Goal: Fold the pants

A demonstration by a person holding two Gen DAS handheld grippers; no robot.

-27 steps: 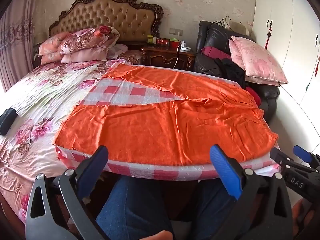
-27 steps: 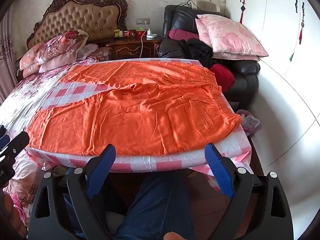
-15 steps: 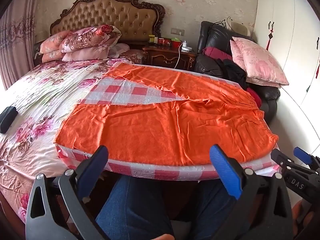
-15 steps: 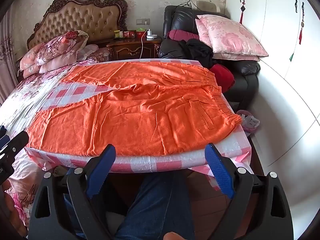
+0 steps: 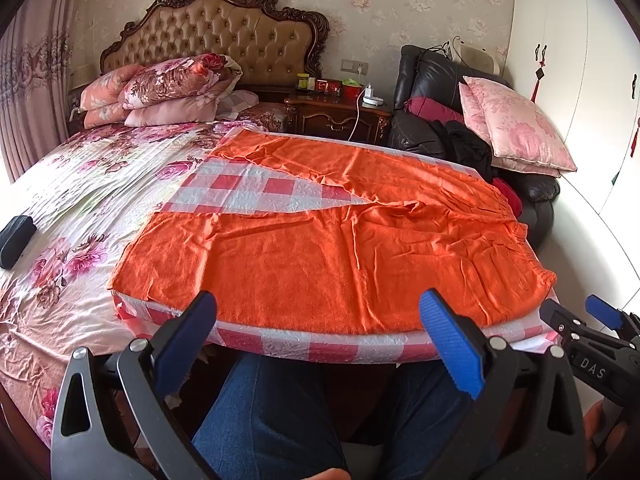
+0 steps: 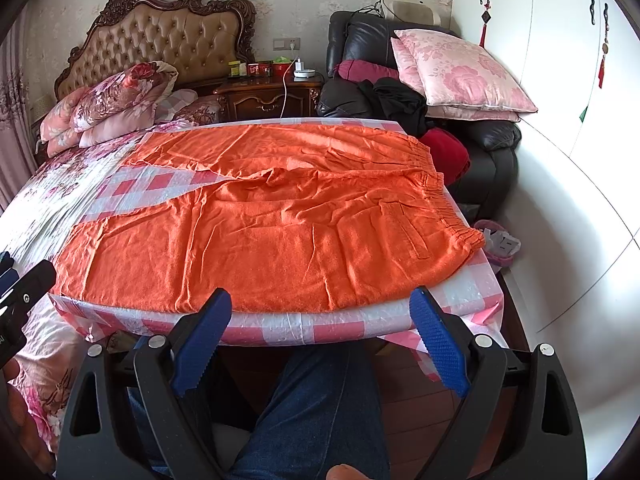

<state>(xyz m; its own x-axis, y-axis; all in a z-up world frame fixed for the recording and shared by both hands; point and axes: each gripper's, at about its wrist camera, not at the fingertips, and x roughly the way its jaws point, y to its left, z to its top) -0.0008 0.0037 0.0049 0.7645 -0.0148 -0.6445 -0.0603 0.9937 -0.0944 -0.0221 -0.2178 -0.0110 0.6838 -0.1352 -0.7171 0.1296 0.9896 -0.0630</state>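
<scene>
Orange pants lie spread flat on a red-and-white checked cloth that covers the near end of the bed, the two legs splayed apart toward the left so that a wedge of the checked cloth shows between them, and the gathered waistband at the right edge. The left tool hangs short of the near edge of the cloth with its blue-padded fingers spread wide apart, gripping nothing. The right tool hangs likewise before the same edge, its blue pads wide apart and empty; its tip also shows at the right margin of the left wrist view. Neither tool touches the pants. Below both, the person's legs in blue jeans fill the bottom of each view. At the head of the bed stand a tufted headboard, stacked floral pillows, a wooden nightstand and a black armchair bearing a pink cushion. A small dark case lies on the floral bedspread at the left.
</scene>
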